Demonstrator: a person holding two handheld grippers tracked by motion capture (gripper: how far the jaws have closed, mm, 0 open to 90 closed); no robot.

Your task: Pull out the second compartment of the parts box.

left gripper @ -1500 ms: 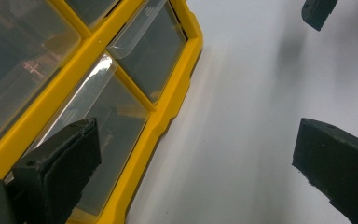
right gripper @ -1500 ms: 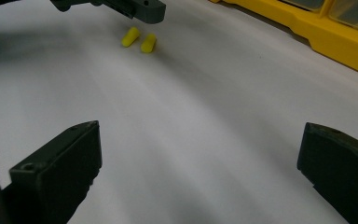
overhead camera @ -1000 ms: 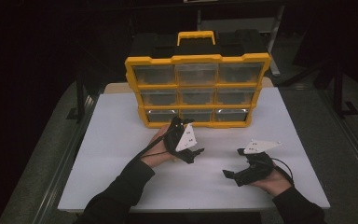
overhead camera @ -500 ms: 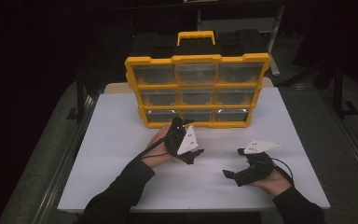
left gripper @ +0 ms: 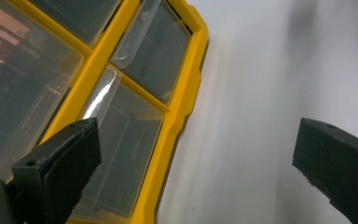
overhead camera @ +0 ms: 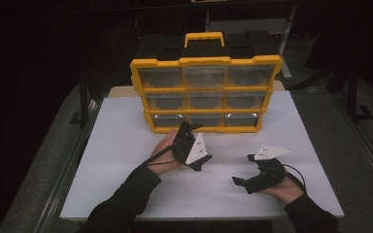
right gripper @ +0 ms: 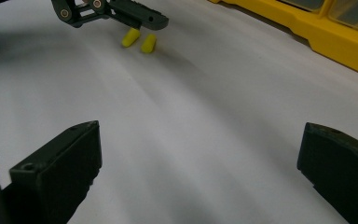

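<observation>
The yellow plastic organiser with clear drawers [overhead camera: 205, 94] stands upright at the white table's [overhead camera: 116, 145] far side, drawer fronts facing the person, so the left gripper [overhead camera: 190, 130], jaws spread, hovers near its bottom row, while the right gripper [overhead camera: 239, 180], also spread, waits well apart.

A yellow organizer box [overhead camera: 206, 94] with see-through drawers [overhead camera: 205, 77] and a yellow handle [overhead camera: 204, 39] is seen on a white table [overhead camera: 126, 145]. Both grippers [overhead camera: 190, 145] [overhead camera: 260, 177] are black with white plates. Two small yellow pieces [right gripper: 140, 41] are seen on the white top.
</observation>
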